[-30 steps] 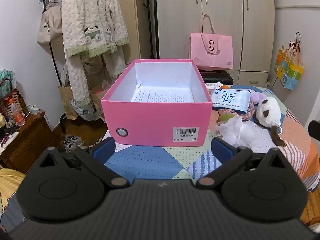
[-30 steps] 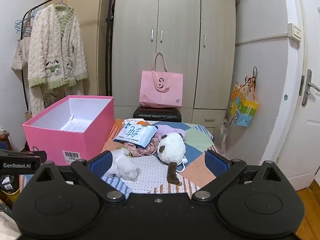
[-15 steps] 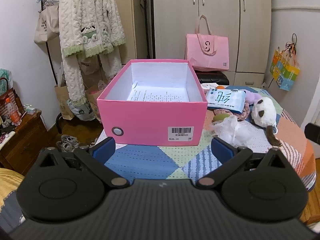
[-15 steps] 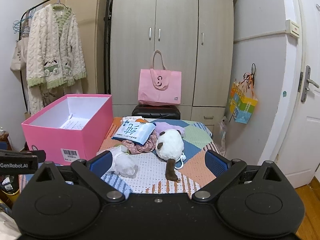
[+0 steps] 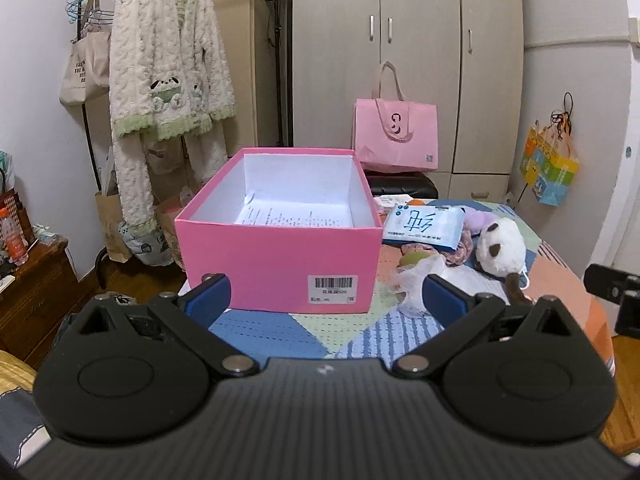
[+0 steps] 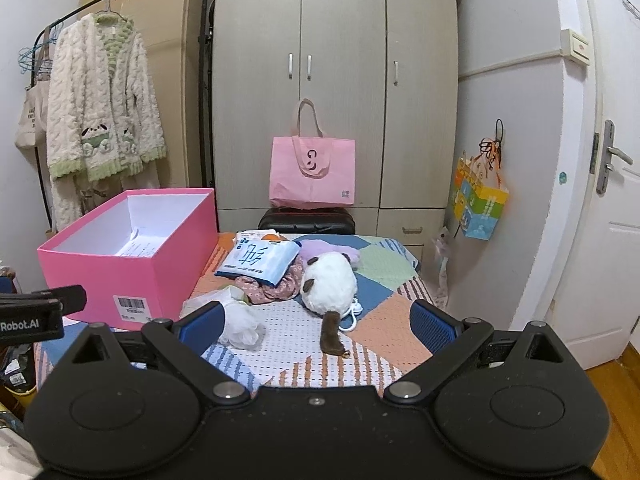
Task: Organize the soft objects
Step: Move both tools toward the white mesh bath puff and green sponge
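Note:
An open pink box [image 5: 276,264] [image 6: 124,276] with a printed sheet inside stands on the patchwork table [image 5: 280,332]. To its right lie a white plush panda [image 6: 330,284] [image 5: 500,250], a blue tissue pack [image 6: 260,258] [image 5: 424,226], a floral cloth [image 6: 276,290], a purple soft item [image 6: 320,248] and a white mesh pouf [image 6: 240,320] [image 5: 412,284]. My left gripper [image 5: 326,300] is open and empty in front of the box. My right gripper [image 6: 316,320] is open and empty, short of the pouf and panda.
A pink tote [image 6: 312,176] sits on a black case [image 6: 306,220] before the wardrobe [image 6: 336,80]. A fleece robe [image 5: 168,92] hangs on a rack at the left. A colourful bag [image 6: 480,204] hangs on the right wall. A door [image 6: 612,200] is far right.
Both grippers have drawn back and risen a little, so the box and soft items look slightly smaller and farther. Nothing was taken hold of.

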`<state>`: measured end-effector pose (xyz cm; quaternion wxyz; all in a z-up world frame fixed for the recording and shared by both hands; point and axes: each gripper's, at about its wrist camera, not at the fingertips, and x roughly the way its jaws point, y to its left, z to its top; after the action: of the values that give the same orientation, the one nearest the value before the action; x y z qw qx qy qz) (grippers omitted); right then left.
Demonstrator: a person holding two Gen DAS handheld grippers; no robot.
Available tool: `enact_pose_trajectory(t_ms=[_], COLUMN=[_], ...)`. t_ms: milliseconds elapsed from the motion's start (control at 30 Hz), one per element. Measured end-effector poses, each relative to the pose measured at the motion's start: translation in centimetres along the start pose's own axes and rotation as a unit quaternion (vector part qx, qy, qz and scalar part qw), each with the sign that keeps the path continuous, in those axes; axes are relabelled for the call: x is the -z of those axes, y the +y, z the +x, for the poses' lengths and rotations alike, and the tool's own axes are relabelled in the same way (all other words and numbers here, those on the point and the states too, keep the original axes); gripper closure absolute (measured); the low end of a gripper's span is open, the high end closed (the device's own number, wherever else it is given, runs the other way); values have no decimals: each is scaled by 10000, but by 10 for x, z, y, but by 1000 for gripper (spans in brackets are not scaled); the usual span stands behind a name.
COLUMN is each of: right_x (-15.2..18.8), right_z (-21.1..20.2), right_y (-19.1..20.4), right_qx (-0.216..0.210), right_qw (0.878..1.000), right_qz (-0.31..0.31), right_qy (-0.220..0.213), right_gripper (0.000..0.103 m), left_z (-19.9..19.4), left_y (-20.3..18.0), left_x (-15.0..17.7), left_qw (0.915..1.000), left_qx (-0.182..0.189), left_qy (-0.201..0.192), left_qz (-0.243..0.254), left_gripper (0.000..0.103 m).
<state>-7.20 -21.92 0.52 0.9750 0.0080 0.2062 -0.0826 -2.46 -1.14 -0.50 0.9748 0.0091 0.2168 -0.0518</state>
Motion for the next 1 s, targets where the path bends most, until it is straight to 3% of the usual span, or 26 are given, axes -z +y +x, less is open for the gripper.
enact_pose_trajectory(t_ms=[300, 1000], right_x=[5, 28], right_z=[1, 12], right_y=[-9, -7], right_qx=[-46, 57], right_qw=[9999, 9994], right_qz=[113, -168], right_qy=[-80, -299], right_gripper=[2, 2], left_z=[2, 21], left_y=[-8, -31], left_x=[10, 22], left_qw=[9996, 9991], left_qx=[-224, -207], left_qy=[10, 165], left_qz=[150, 347], left_gripper=[0, 0])
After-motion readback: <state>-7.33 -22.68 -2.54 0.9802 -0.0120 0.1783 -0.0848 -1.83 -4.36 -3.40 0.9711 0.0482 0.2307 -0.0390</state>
